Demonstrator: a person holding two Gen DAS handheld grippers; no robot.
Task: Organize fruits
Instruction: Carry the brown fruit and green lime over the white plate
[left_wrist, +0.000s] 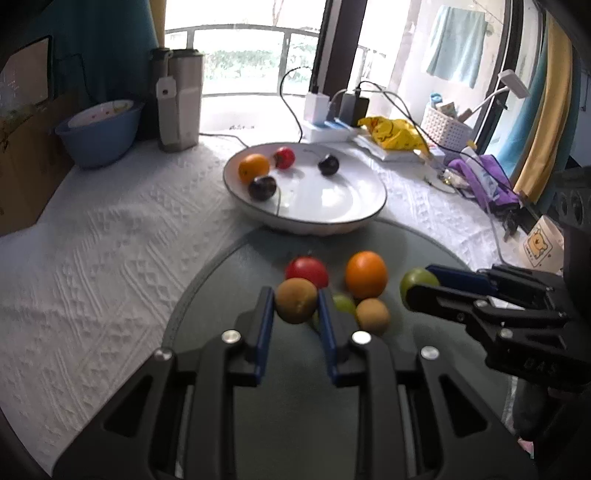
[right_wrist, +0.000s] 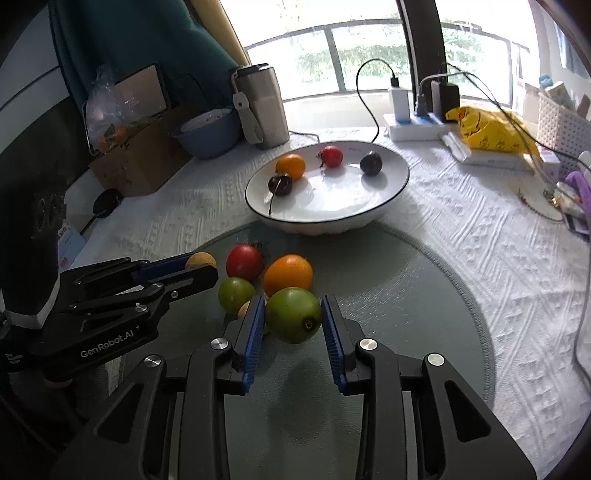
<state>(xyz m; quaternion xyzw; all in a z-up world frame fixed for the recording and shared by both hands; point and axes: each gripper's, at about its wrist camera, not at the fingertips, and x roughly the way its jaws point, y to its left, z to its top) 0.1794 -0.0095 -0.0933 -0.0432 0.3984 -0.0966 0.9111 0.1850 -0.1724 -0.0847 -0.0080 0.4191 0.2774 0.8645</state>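
Observation:
My left gripper (left_wrist: 294, 295) is shut on a brown round fruit (left_wrist: 296, 300) just above the grey round mat (left_wrist: 229, 280). Beside it on the mat lie a red tomato (left_wrist: 306, 271), an orange (left_wrist: 365, 274), a small green grape (left_wrist: 343, 302) and a second brown fruit (left_wrist: 373, 314). My right gripper (right_wrist: 293, 301) is shut on a green fruit (right_wrist: 293, 314), its blue pads (right_wrist: 255, 325) touching both sides. Behind the mat, the white plate (right_wrist: 332, 201) holds an orange fruit (right_wrist: 291, 165), a red tomato (right_wrist: 331, 156) and two dark cherries (right_wrist: 371, 162).
A blue bowl (left_wrist: 99, 136) and a steel tumbler (left_wrist: 181, 103) stand at the back left. A power strip (left_wrist: 328, 125) with chargers and cables, a yellow bag (left_wrist: 391, 133) and a white basket (right_wrist: 565, 122) are at the back right. A cardboard box (right_wrist: 136, 155) sits left.

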